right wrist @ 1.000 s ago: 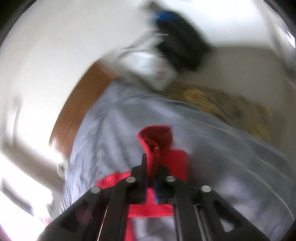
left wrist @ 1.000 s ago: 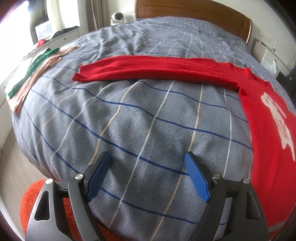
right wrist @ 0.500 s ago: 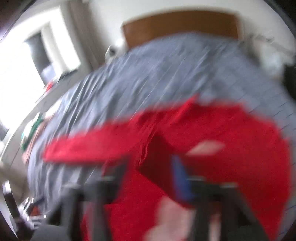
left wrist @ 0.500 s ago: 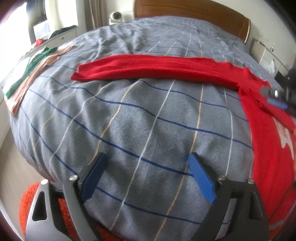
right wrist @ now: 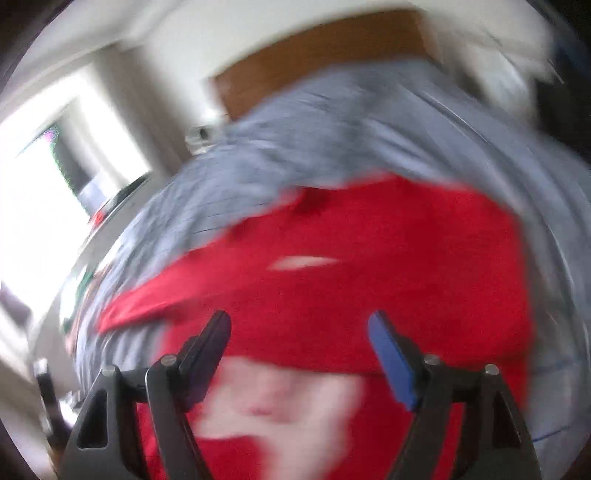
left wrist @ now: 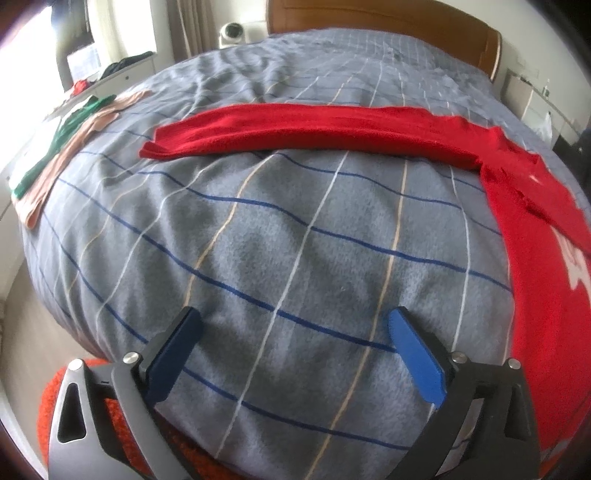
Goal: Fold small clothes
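Note:
A red sweater (left wrist: 535,236) with a white print lies on the grey checked blanket (left wrist: 280,229). One long sleeve (left wrist: 303,129) stretches flat to the left across the bed. My left gripper (left wrist: 293,325) hovers over bare blanket short of that sleeve; its jaws are opening wide, nothing between them. The right wrist view is blurred by motion. There my right gripper (right wrist: 299,325) hangs over the sweater's body (right wrist: 369,277) near the white print (right wrist: 273,406). Its jaws are opening, with no cloth pinched between them.
A green and peach garment (left wrist: 70,144) lies along the bed's left edge. The wooden headboard (left wrist: 380,18) stands at the far end, with a small white camera (left wrist: 232,33) beside it. An orange rug (left wrist: 55,402) lies on the floor below the blanket's near edge.
My right gripper let go of the red sleeve end it was lifting and swung down over the sweater's body. The left gripper's jaws spread wider; that hand stayed put.

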{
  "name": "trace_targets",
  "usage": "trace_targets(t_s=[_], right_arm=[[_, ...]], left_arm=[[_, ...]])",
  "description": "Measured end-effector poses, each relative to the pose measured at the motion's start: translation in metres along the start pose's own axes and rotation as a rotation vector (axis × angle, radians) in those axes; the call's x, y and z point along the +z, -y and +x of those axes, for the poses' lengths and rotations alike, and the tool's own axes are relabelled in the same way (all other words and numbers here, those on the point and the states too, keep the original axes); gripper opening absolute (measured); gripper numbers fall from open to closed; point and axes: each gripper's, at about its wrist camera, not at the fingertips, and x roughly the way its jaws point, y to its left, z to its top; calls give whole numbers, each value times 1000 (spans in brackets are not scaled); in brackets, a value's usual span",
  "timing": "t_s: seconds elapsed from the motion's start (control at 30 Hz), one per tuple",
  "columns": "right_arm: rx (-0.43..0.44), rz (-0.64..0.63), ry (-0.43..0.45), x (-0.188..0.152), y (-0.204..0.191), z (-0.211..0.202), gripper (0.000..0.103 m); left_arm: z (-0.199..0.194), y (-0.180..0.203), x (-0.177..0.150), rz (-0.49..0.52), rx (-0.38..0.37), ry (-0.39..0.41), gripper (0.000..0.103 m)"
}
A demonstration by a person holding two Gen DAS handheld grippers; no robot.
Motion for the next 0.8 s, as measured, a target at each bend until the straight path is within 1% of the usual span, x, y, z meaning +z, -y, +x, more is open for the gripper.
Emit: trace_targets(t_s=[0.03, 0.07, 0.13, 0.2, 0.3, 0.37, 0.47, 0.57, 0.67, 0.73, 0.8], right_arm=[[-51, 49, 0, 2, 22, -2, 75], [-83, 96, 19, 1, 44, -11, 75], [-59, 116, 70, -1, 55, -34, 75], [-13, 75, 113, -9, 50, -61, 75], [-6, -29, 154, -36, 28, -92, 76], [-52, -91, 166, -63, 18, -104, 76], [-140, -135, 162, -105, 15, -114, 76], [-158, -144, 160, -136, 10, -118, 76], [-176, -202, 144, -146, 3, -115, 76], [-188, -219, 163, -148, 1, -118, 76], [-185, -207, 200, -145, 1, -122, 76]], left_arm=[[0, 0, 0, 1, 1, 0, 102], [0, 0, -1, 1, 0, 0, 102], [1, 0, -1, 1, 3, 1, 102], [3, 3, -1, 5, 13, 4, 103], [2, 5, -3, 19, 27, 27, 103], [1, 7, -5, 33, 32, 43, 103], [2, 5, -6, 30, 19, 49, 103], [2, 3, -7, 15, 8, 53, 103], [1, 7, -6, 31, 34, 53, 103], [0, 7, -7, 41, 32, 47, 103], [0, 5, -7, 42, 21, 45, 103]])
